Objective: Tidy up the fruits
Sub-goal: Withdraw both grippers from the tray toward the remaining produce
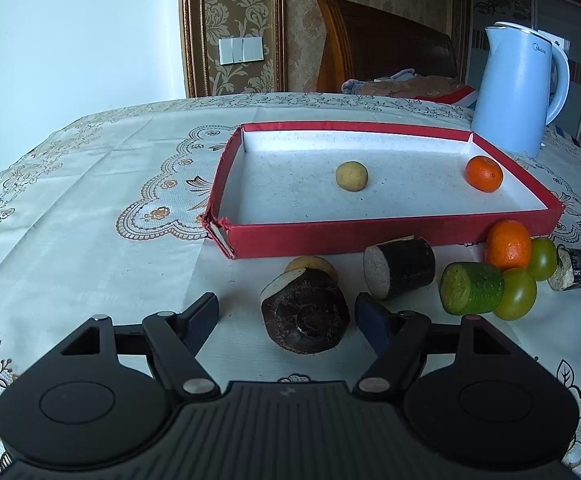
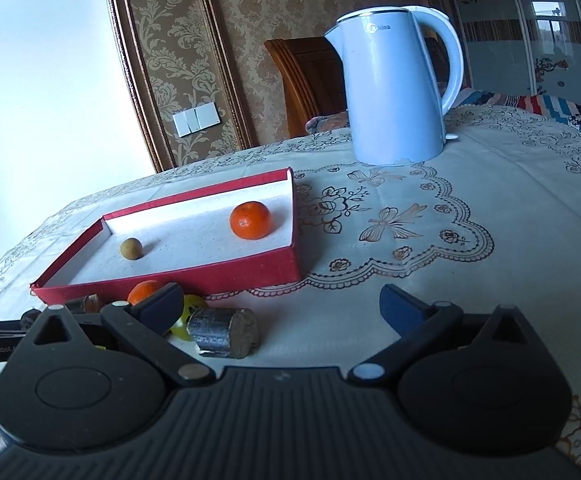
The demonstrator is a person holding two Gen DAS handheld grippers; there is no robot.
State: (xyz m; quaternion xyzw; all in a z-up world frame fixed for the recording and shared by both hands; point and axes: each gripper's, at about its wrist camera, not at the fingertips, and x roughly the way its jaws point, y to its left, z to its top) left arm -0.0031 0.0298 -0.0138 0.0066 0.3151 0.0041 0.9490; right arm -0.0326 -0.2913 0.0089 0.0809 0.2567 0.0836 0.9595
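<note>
The red tray (image 1: 390,236) on the counter (image 1: 90,200) holds only two pieces so far, a small yellowish round fruit (image 1: 351,176) near its middle and an orange (image 1: 484,173) toward its far right corner, so the sorting looks barely begun. Most of the pile waits on the cloth just in front of the tray's near wall: a dark brown round chunk (image 1: 305,314), a yellowish piece (image 1: 310,266) touching it from behind, a dark cut cylinder (image 1: 400,267), a green cut piece (image 1: 471,288), two green round fruits (image 1: 516,294), a second orange (image 1: 508,245) close against the tray wall, and a small dark stub (image 1: 569,269) at the far right. The left claw (image 1: 286,316) is spread with nothing pinched; the brown chunk lies between its fingers, seemingly untouched. The right claw (image 2: 282,306) is also spread wide and empty, with another dark cylinder (image 2: 224,332) lying just ahead of its left finger. The tray floor has plenty of bare room, though its near left corner is torn and splayed. Open cloth lies to the left of the tray and out to the right, where only the blue kettle (image 2: 394,88) stands behind. The tight spot is the cluster by the tray's right end, where fruits touch and a nudge could probably roll them.
</note>
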